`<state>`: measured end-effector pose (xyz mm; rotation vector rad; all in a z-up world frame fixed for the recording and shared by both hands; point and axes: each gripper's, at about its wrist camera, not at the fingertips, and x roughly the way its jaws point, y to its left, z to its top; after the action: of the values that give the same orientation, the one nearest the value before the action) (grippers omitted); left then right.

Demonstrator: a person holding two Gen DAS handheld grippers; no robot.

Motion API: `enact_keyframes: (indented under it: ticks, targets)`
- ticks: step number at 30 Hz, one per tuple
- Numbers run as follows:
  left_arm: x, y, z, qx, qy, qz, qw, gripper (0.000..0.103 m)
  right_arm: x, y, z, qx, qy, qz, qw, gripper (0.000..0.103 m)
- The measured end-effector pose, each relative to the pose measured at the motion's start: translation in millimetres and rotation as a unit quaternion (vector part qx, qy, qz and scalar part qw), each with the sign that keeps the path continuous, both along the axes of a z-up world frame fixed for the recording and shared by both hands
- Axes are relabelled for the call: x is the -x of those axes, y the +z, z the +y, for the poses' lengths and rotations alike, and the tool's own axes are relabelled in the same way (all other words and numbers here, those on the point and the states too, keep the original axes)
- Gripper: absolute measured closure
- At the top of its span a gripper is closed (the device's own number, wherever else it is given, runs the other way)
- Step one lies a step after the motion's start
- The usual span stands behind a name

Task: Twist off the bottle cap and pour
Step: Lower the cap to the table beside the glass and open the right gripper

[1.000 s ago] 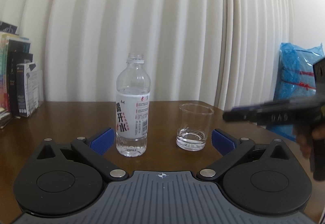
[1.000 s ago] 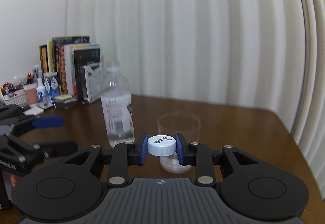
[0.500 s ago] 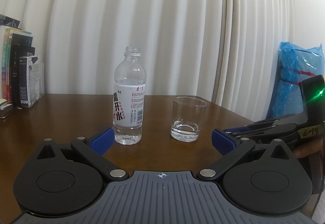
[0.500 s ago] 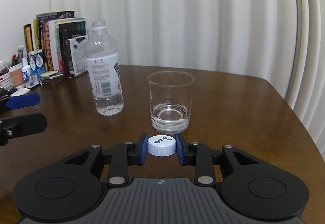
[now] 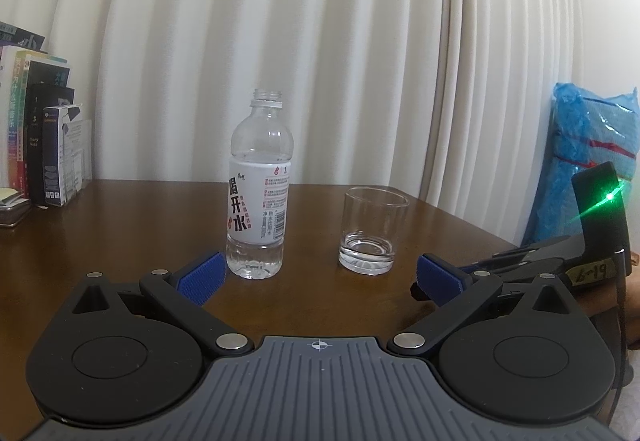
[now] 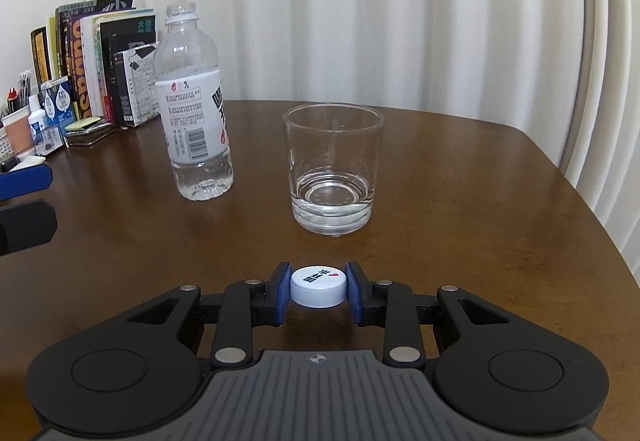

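An uncapped clear water bottle with a white label stands upright on the brown table, a little water in its bottom; it also shows in the right wrist view. A clear glass with a little water stands to its right, also in the right wrist view. My left gripper is open and empty, short of both. My right gripper is shut on the white bottle cap, low over the table in front of the glass.
Books and boxes stand along the table's far left, with small bottles and a cup beside them. White curtains hang behind. A blue plastic bag lies beyond the table's right edge.
My right gripper has come down with the cap to just above the table in front of the glass. My left gripper has pulled back slightly and lowered, still open.
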<state>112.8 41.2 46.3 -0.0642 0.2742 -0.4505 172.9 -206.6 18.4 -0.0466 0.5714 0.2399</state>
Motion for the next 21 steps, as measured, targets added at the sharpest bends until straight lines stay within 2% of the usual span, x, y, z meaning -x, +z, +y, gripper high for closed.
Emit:
enact_keyframes:
  ticks: [17, 18, 19, 21]
  targets:
    - [0.5, -0.9, -3.6, -0.003, -0.002, 0.004, 1.0000, 0.000, -2.2, -4.4, 2.9, 0.014, -0.007, 0.021, 1.000, 0.071]
    - [0.6, -1.0, -3.6, -0.002, -0.001, 0.004, 1.0000, 0.000, -1.9, -4.3, 3.0, 0.015, -0.008, 0.021, 1.000, 0.070]
    - [0.7, -1.0, -3.4, -0.002, -0.001, 0.005, 1.0000, 0.000, -1.6, -4.1, 3.1, 0.016, -0.010, 0.021, 1.000, 0.063]
    - [1.2, -1.0, -3.2, -0.002, 0.000, 0.005, 1.0000, 0.000, -2.4, -4.5, 2.9, 0.017, -0.016, 0.021, 0.999, 0.057]
